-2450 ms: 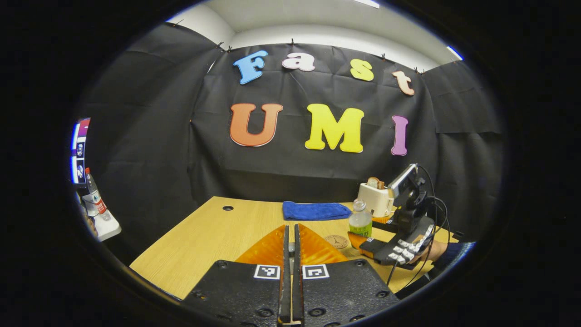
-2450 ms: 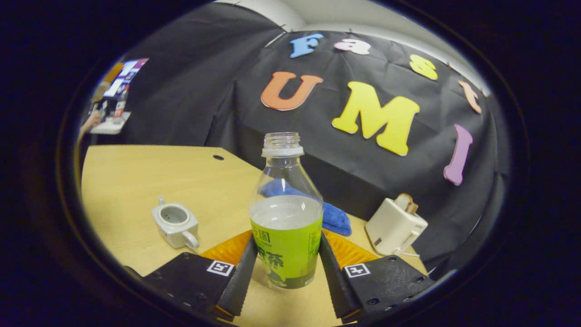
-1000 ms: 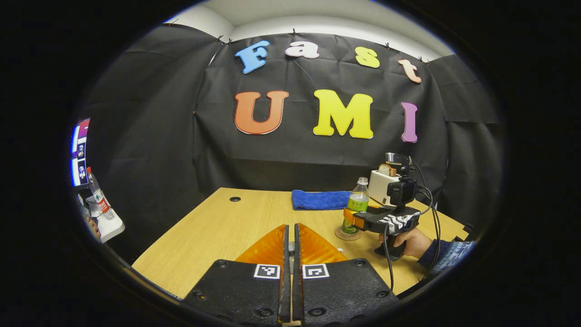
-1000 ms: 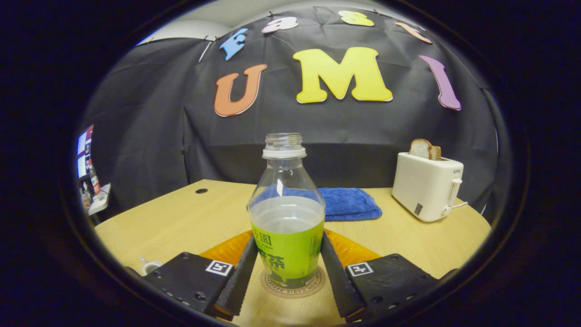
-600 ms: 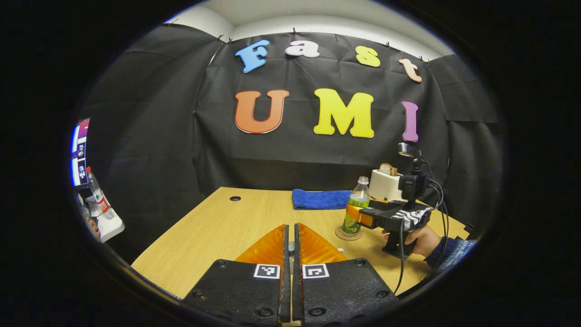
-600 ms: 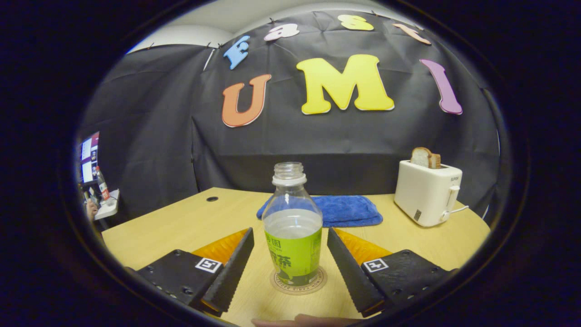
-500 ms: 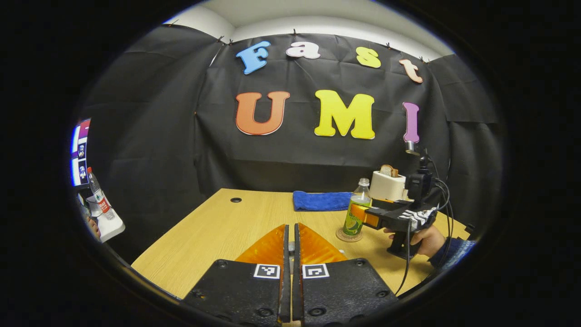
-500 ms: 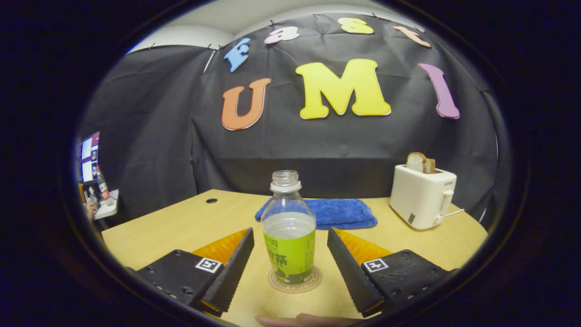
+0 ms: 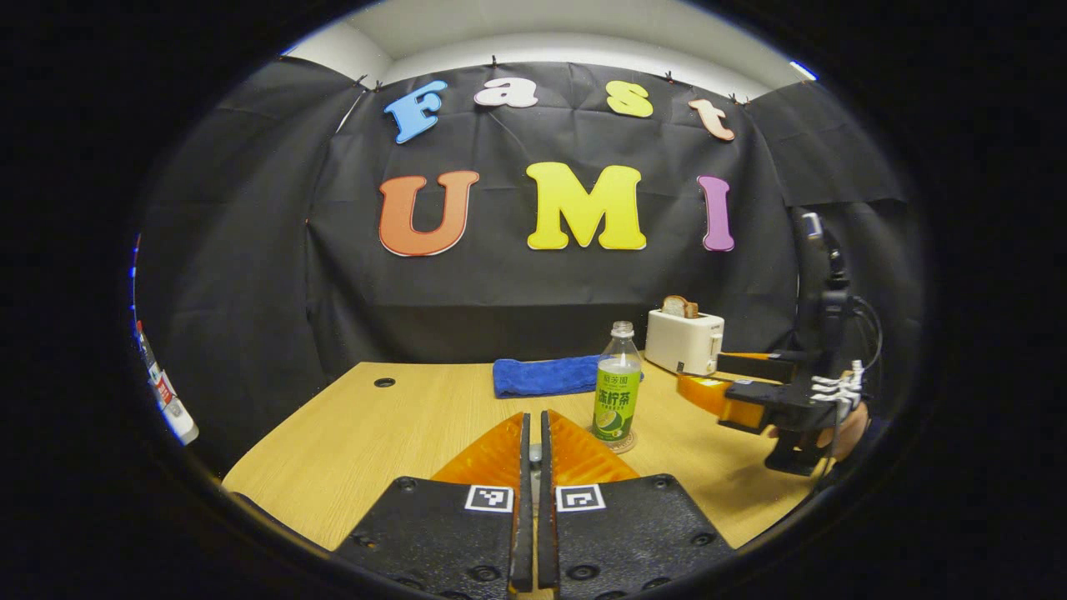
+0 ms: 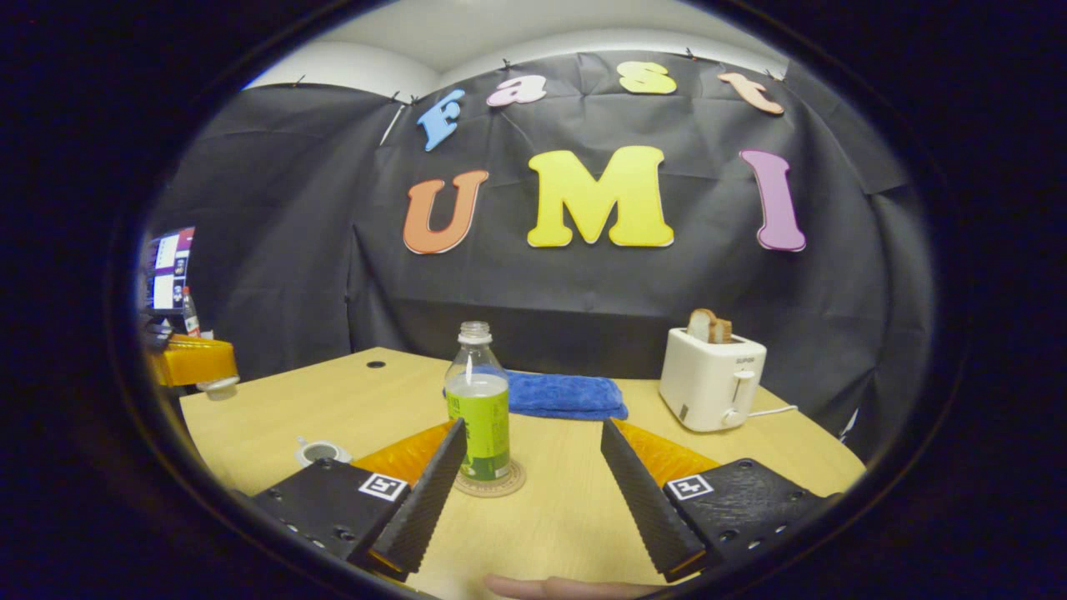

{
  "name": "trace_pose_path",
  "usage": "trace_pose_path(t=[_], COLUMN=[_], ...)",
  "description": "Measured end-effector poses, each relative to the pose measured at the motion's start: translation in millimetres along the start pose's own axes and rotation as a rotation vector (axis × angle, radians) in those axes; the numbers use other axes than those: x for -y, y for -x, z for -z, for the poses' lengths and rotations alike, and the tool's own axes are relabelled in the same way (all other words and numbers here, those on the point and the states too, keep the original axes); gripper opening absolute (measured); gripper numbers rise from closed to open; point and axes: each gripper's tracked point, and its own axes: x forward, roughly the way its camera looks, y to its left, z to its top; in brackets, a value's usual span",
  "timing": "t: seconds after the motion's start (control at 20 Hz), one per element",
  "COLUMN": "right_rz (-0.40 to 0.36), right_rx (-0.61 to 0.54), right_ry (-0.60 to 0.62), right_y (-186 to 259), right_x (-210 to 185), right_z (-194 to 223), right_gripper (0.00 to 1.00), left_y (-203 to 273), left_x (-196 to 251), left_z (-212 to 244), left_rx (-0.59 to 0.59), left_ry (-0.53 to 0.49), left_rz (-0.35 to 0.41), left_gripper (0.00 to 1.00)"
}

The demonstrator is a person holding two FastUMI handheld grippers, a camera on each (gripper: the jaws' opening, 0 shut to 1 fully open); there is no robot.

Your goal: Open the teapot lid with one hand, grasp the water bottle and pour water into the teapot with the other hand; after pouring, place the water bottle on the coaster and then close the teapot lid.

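Pulled back from the water bottle (image 10: 477, 400), the right gripper (image 10: 530, 487) now sits well clear of it with its jaws spread wide and nothing between them; a second ago those jaws flanked the bottle closely. In the right gripper view, from the left: the left gripper (image 10: 193, 360) hangs above the table's left edge with the small round teapot lid (image 10: 221, 384) under its tip, though how the fingers stand on the lid cannot be made out there. Next, the pale teapot (image 10: 318, 452) sits lidless on the wooden table (image 10: 750, 450), partly hidden behind the right gripper's body. The clear plastic bottle, uncapped, green-labelled and partly full, stands upright on the round coaster (image 10: 492, 481). Behind it lies a folded blue towel (image 10: 560, 393), soft and nubby, and farther right a boxy white toaster (image 10: 711, 377) holds bread slices. In the left gripper view, the left gripper's own fingers (image 9: 517, 500) appear pressed nearly together, and the bottle stands between towel and right gripper. Black cloth walls the booth beneath a pale ceiling.
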Motion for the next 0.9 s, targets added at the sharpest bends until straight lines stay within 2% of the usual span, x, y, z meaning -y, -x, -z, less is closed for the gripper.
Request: trace_pose_path(t=[0.15,0.25,0.4,0.65,0.8,0.9], right_rz=[-0.012,-0.017,-0.043,-0.041,-0.045,-0.029], right_rx=[0.005,0.006,0.023,0.057,0.069,0.067], right_ry=[-0.003,-0.020,-0.033,-0.068,-0.101,-0.116], right_y=[23.6,39.2,56.5,74.4,80.6,84.8], right_x=[8.0,12.8,15.6,29.6,35.5,43.3], right_z=[10.8,16.0,19.3,19.5,21.0,23.3], right_gripper=[0.96,0.96,0.97,0.97,0.94,0.96], left_y=[-29.5,-45.6,-57.0,-61.9,-64.8,-68.5], left_x=[-0.1,-6.8,3.5,10.1,9.9,7.4], left_z=[28.4,40.0,51.5,56.8,62.0,66.9], left_rx=[-0.034,-0.036,-0.030,-0.020,-0.024,-0.034], left_ry=[0.068,0.058,0.086,0.050,0.019,-0.009], left_rz=[-0.007,-0.034,0.006,0.009,-0.015,-0.036], left_gripper=[0.05,0.05,0.05,0.05,0.05,0.05])
